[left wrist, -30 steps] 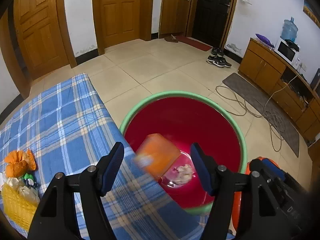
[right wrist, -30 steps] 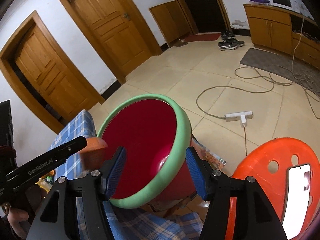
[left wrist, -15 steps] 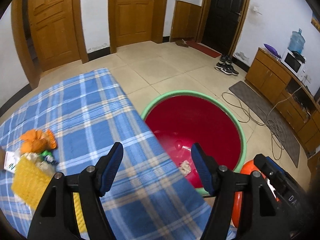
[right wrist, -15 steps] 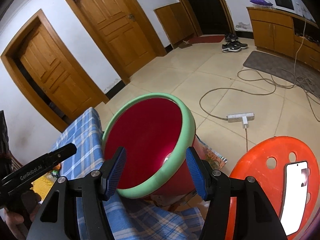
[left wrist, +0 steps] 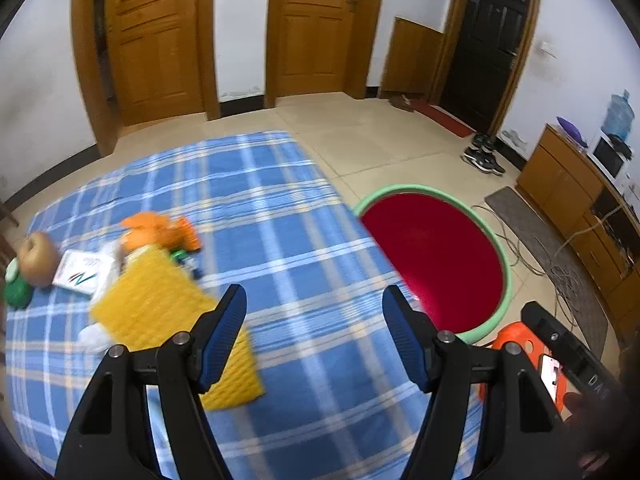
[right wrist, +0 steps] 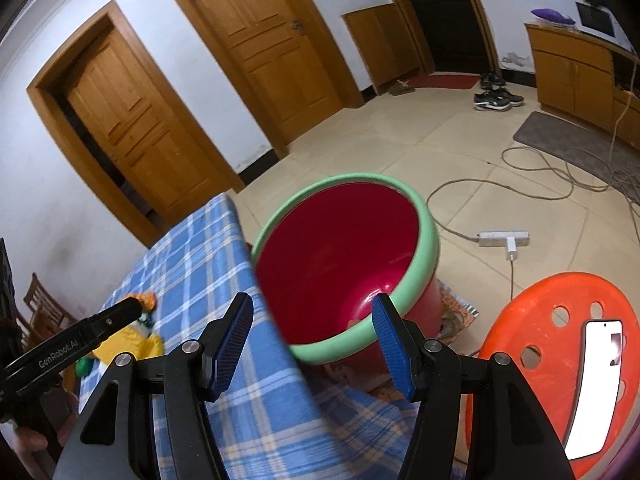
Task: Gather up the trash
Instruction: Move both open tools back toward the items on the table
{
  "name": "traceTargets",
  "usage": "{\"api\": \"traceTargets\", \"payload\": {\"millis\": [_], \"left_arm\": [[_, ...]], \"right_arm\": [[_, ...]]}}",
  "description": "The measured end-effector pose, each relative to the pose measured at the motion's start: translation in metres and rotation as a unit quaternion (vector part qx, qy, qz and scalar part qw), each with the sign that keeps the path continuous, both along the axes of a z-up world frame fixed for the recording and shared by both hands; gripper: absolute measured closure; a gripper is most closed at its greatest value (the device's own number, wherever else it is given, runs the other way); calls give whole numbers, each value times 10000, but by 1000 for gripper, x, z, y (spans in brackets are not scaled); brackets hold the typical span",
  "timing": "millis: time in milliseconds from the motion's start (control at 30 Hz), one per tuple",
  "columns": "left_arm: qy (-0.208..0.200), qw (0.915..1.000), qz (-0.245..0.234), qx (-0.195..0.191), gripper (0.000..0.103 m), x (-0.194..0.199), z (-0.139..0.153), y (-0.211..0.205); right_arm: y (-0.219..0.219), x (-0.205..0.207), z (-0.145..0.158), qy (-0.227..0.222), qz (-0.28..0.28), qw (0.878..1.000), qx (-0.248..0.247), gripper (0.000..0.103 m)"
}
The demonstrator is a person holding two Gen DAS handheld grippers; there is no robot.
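Note:
My left gripper (left wrist: 314, 308) hangs open and empty over the blue plaid tablecloth (left wrist: 280, 208). To its left lies a trash pile: a yellow mesh bag (left wrist: 160, 308), orange wrappers (left wrist: 160, 232), a white card (left wrist: 80, 276), a brown fruit (left wrist: 38, 260) and a green piece (left wrist: 16, 292). The red basin with a green rim (left wrist: 432, 248) stands on the floor past the table's right edge. My right gripper (right wrist: 312, 320) is open and empty, above the table edge in front of the basin (right wrist: 430, 240). One left finger (right wrist: 100, 324) shows at the left of the right wrist view.
An orange stool (right wrist: 560, 320) with a phone (right wrist: 596, 384) on it stands right of the basin. A power strip (right wrist: 504, 238) and loose cables lie on the tiled floor behind. Wooden cabinets line the right wall, with shoes by the dark door.
An orange packet left the left gripper and dropped into the basin. The left gripper then swung left from over the basin to over the table, bringing the trash pile into view. The right gripper shifted slightly.

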State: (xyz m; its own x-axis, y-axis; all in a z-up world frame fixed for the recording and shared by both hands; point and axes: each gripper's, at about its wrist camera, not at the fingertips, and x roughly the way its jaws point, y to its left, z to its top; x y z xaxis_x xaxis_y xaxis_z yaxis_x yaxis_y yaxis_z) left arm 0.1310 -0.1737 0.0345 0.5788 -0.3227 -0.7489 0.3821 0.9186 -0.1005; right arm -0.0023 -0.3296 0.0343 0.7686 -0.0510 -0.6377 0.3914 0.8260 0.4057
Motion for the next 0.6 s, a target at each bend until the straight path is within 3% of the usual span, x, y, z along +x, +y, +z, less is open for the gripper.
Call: {"api": "traceTargets", "payload": {"millis": [333,600], "left_arm": [[-38,9970,771,32,33,-9,-1,74],[174,9912,1310,47,33,-7,-15,122]], "right_arm": [[32,6,-1,82,348,9994,17,40],[58,16,-7,242,632,9977,4,40]]}}
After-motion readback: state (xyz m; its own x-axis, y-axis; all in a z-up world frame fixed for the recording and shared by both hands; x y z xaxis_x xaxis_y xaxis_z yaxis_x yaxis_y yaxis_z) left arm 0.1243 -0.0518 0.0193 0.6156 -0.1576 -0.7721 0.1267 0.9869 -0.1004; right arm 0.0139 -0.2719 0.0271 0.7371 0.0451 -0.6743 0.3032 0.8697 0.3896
